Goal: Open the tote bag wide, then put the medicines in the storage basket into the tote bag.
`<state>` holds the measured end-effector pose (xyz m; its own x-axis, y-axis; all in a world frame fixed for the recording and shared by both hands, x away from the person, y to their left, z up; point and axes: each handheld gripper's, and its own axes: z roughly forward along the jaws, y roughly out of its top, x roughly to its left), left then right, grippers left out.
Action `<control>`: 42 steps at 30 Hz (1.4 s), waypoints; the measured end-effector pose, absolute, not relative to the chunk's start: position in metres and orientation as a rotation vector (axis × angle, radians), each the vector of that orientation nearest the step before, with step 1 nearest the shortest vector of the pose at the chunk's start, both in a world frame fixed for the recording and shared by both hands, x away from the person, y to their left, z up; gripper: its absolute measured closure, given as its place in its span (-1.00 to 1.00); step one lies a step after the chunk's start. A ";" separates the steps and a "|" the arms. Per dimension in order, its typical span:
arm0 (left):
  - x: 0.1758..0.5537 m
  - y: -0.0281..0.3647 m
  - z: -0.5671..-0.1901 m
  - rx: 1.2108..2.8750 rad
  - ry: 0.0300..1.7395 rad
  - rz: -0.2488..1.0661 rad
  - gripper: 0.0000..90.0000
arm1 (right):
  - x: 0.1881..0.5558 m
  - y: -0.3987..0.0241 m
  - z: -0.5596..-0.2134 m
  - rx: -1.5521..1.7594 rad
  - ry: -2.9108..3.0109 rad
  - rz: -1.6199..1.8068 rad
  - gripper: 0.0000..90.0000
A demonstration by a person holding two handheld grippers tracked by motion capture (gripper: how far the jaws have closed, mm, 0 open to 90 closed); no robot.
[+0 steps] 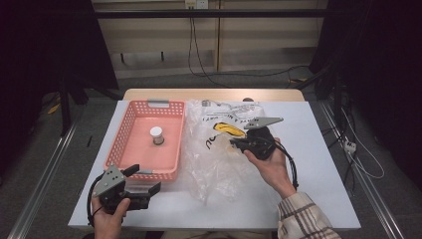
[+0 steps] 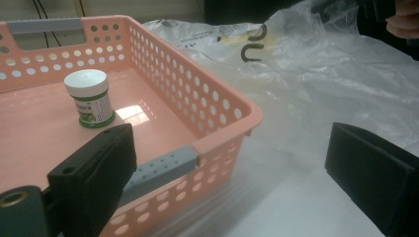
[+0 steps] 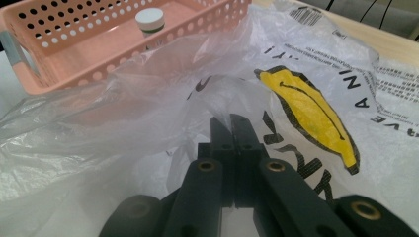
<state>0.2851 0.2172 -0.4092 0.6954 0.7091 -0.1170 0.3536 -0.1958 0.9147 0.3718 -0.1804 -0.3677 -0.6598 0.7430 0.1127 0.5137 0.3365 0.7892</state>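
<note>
Right now the right gripper (image 3: 232, 123) is pinching a fold of the thin plastic bag (image 1: 219, 159), its jaws closed together on the film. Beside it, the left gripper (image 2: 232, 173) is hovering with jaws wide and empty at the near corner of the pink basket (image 1: 119, 149), a small jar (image 2: 90, 98) sitting just ahead inside. Slippery film is likely sliding free or tearing if pulled sharply.

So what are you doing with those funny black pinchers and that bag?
A person holds a pincher in each hand. The right gripper has its jaws shut on the clear plastic bag lying on the table. The left gripper is open, near the pink basket. A little white jar stands in the basket.
</note>
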 end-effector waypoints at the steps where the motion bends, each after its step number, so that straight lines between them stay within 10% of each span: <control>1: 0.285 0.217 -0.409 1.804 0.841 0.401 -0.88 | 0.373 -0.181 -0.366 1.129 2.329 1.241 1.00; 42: 0.291 0.208 -0.389 1.910 0.814 0.420 -0.83 | 0.372 -0.189 -0.356 1.055 2.275 1.352 1.00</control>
<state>0.2910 0.2083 -0.3886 0.7156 0.6962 -0.0567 0.3579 -0.2958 0.8857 0.3719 -0.1889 -0.3558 -0.6891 0.7157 0.1133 0.4416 0.2908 0.8488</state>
